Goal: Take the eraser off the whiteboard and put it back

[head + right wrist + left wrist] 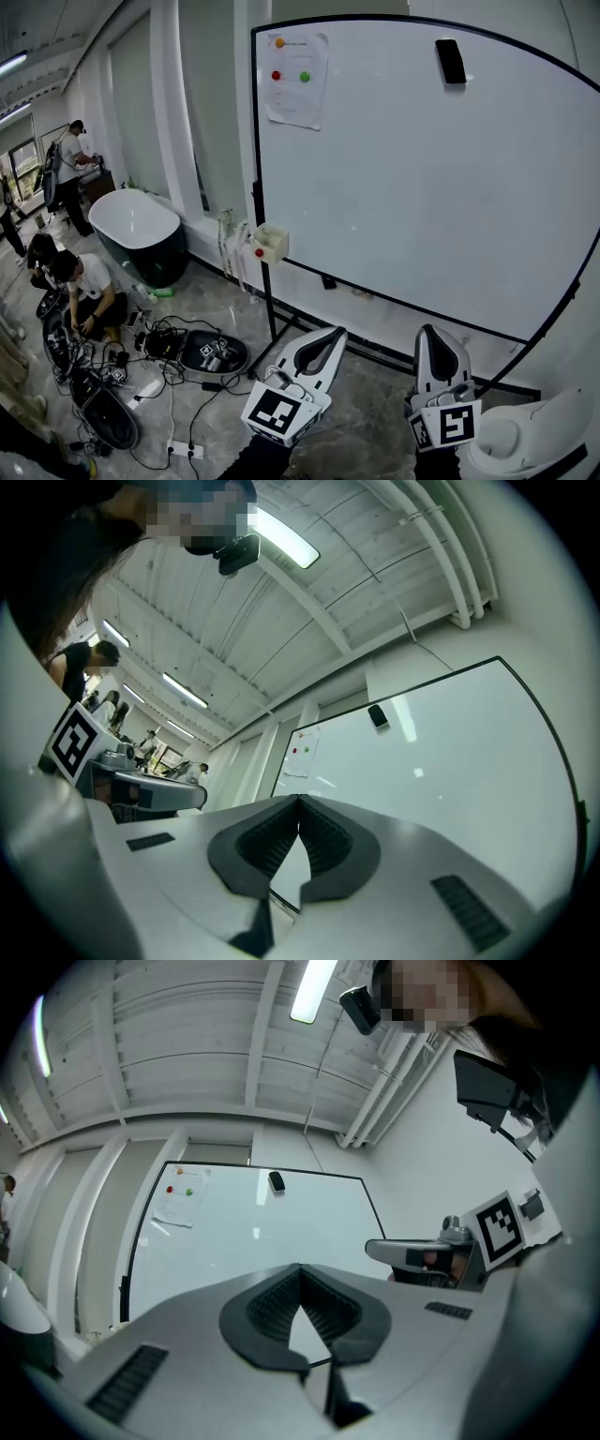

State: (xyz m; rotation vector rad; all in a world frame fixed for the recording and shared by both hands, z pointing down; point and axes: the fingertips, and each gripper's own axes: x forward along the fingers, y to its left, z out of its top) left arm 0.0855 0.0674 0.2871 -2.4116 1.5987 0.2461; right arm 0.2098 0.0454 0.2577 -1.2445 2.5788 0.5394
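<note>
A black eraser (451, 61) clings near the top of the whiteboard (422, 187), well above both grippers. It also shows as a small dark block, the eraser (276, 1182) in the left gripper view and the eraser (377, 715) in the right gripper view. My left gripper (329, 335) sits low in the head view, below the board's lower edge, jaws together with nothing between them. My right gripper (430, 333) stands beside it, also shut and empty. Both point up toward the board from a distance.
A paper sheet with coloured magnets (296, 77) hangs at the board's top left. A small tray (270, 242) is clipped to the left frame. A bathtub (141, 232), cables and seated people (84, 291) fill the floor at left. A white toilet (530, 436) stands at lower right.
</note>
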